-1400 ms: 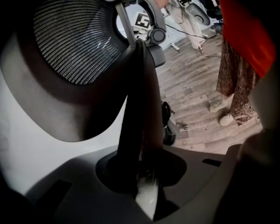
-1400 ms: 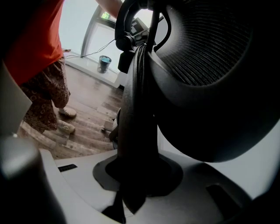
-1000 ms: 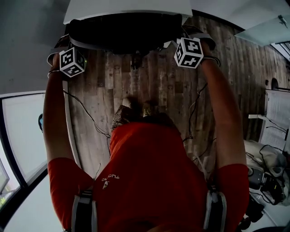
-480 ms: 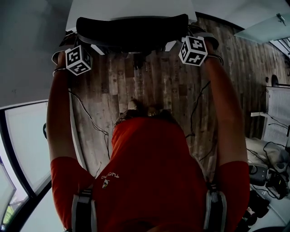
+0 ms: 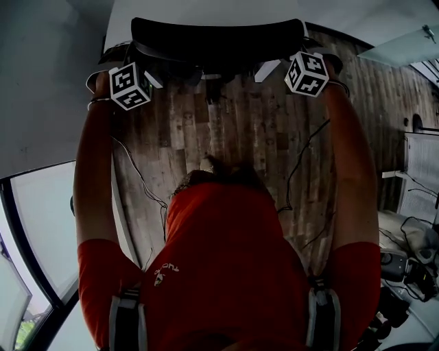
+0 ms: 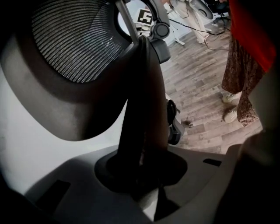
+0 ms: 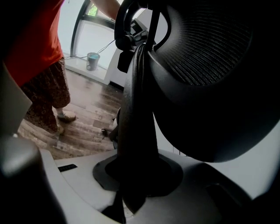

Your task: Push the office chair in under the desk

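Observation:
The black office chair's mesh backrest (image 5: 219, 38) lies against the white desk's edge (image 5: 206, 10) at the top of the head view, with the seat hidden beneath. My left gripper (image 5: 147, 72) holds the backrest's left end, and my right gripper (image 5: 288, 65) holds the right end. In the left gripper view the dark jaws of the left gripper (image 6: 144, 48) stand pressed together on the backrest rim, beside the mesh (image 6: 74, 39). The right gripper (image 7: 139, 52) grips the opposite rim the same way, next to the mesh (image 7: 205, 48). Both arms are stretched forward.
Thin cables (image 5: 137, 178) trail across the wooden floor (image 5: 240, 137) behind the chair. A glass wall (image 5: 34, 219) stands at the left. A second white desk (image 5: 405, 48) and piled gear (image 5: 405, 267) are at the right. A small bucket (image 7: 92, 60) sits by the window.
The chair has rolled away from me and farther under the desk. Both grippers went forward with it, still closed on the backrest, and the person stepped forward.

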Available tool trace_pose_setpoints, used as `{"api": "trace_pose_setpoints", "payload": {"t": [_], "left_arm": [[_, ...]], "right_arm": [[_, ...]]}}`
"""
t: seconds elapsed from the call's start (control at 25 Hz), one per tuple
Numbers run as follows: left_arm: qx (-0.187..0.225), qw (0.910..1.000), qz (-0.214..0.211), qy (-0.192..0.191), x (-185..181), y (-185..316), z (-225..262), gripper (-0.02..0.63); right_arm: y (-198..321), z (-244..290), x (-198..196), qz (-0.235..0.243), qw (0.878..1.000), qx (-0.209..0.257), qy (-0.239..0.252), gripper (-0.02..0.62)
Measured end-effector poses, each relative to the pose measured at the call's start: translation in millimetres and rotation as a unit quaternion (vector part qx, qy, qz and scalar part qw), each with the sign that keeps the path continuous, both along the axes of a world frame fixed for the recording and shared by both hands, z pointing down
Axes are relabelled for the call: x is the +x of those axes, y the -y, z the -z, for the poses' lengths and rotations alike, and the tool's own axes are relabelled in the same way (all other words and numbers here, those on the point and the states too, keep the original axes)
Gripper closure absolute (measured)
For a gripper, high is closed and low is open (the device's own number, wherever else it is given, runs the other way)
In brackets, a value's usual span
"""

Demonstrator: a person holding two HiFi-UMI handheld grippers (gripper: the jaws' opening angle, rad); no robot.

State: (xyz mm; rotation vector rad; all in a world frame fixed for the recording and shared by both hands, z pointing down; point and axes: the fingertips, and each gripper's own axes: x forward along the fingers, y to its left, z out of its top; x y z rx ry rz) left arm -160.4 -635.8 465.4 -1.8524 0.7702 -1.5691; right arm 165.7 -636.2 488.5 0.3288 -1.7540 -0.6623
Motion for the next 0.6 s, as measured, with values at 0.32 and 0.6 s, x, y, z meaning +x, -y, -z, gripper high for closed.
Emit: {"api": "trace_pose_setpoints", "payload": {"t": [0.32, 0.6], "left_arm": [[-0.001, 1.0, 0.005, -0.002, 4.5, -2.4, -0.9, 0.501], [-0.009, 0.9997, 0.024, -0.008, 2.1, -11.8, -2.6, 0.467]], "right_arm": [[1.6, 1.0, 3.2, 0.008, 1.0, 0.006, 0.003, 0.503], [-7.6, 0.2, 2.9, 0.013, 1.0, -0.009, 0.003, 0.493]]}}
